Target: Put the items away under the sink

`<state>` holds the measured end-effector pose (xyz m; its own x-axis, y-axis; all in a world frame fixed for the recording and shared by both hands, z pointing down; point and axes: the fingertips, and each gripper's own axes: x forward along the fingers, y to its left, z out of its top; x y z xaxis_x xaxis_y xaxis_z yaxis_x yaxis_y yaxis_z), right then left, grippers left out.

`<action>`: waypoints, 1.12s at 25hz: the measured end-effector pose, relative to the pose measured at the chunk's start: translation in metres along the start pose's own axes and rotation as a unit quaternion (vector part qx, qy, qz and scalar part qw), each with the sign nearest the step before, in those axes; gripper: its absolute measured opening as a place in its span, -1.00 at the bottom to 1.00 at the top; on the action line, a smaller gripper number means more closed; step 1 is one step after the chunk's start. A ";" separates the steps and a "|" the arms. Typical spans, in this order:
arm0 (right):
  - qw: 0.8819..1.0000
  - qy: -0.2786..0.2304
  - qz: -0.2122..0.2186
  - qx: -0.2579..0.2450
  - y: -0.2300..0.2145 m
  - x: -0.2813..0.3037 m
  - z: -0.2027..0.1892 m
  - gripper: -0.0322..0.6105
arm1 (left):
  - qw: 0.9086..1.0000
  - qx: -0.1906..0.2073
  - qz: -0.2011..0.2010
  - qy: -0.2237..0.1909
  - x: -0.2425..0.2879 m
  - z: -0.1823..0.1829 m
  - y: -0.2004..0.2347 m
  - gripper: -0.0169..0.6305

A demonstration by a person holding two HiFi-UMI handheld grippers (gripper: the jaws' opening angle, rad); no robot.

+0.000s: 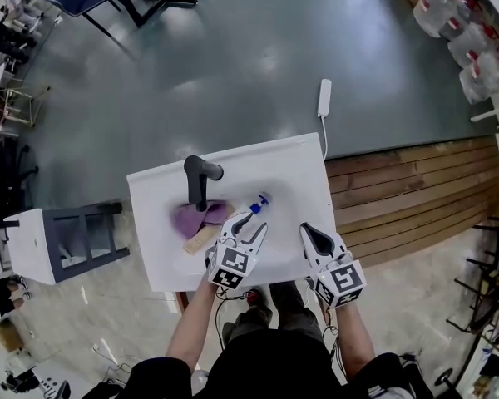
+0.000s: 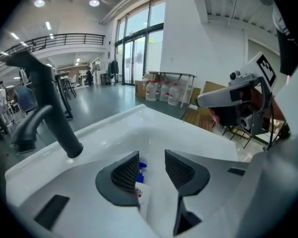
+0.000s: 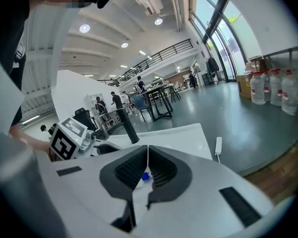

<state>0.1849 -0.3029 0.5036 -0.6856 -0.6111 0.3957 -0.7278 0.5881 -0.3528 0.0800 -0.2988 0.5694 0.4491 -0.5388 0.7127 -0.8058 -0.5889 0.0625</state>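
To the left of the left claw (image 1: 248, 221) stands the black bent faucet (image 1: 198, 177). Closer in on that side there's a crumpled purple cloth (image 1: 191, 219) with a tan flat block (image 1: 201, 239) against it (brush or sponge, can't tell), all in the white sink basin (image 1: 291, 173).

The left claw hangs over the basin with its jaws partway apart, gripping nothing yet. The white spray bottle with the blue nozzle (image 2: 140, 175) sits right between them, hugging the left jaw with a gap on the other side.

That's my worry: close off-centre like that and the smooth plastic probably gets shoved sideways or pops out. Pinch it up by the trigger and it could swing or squirt. The cloth might get snagged too.

The right claw (image 1: 316, 238), off to the right of the bottle near the basin's front edge, is closed tight and empty, so there's no backup if it slips.
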 end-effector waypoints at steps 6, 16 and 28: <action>1.000 0.002 -0.011 0.018 -0.017 -0.004 -0.004 -0.80 | 0.998 0.041 -0.002 0.051 0.036 -0.017 0.008 -0.36; 0.999 -0.005 -0.020 0.037 -0.038 -0.005 -0.007 -0.80 | 0.991 0.058 0.003 0.118 0.076 -0.050 0.016 -0.36; 0.997 -0.009 -0.039 0.066 -0.064 -0.011 -0.011 -0.80 | 0.981 0.058 0.010 0.186 0.105 -0.070 0.026 -0.43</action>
<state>0.2391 -0.3280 0.5309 -0.6259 -0.6627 0.4112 -0.7741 0.4636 -0.4312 0.0792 -0.3285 0.6944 0.2441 -0.3068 0.9199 -0.7545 -0.6561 -0.0186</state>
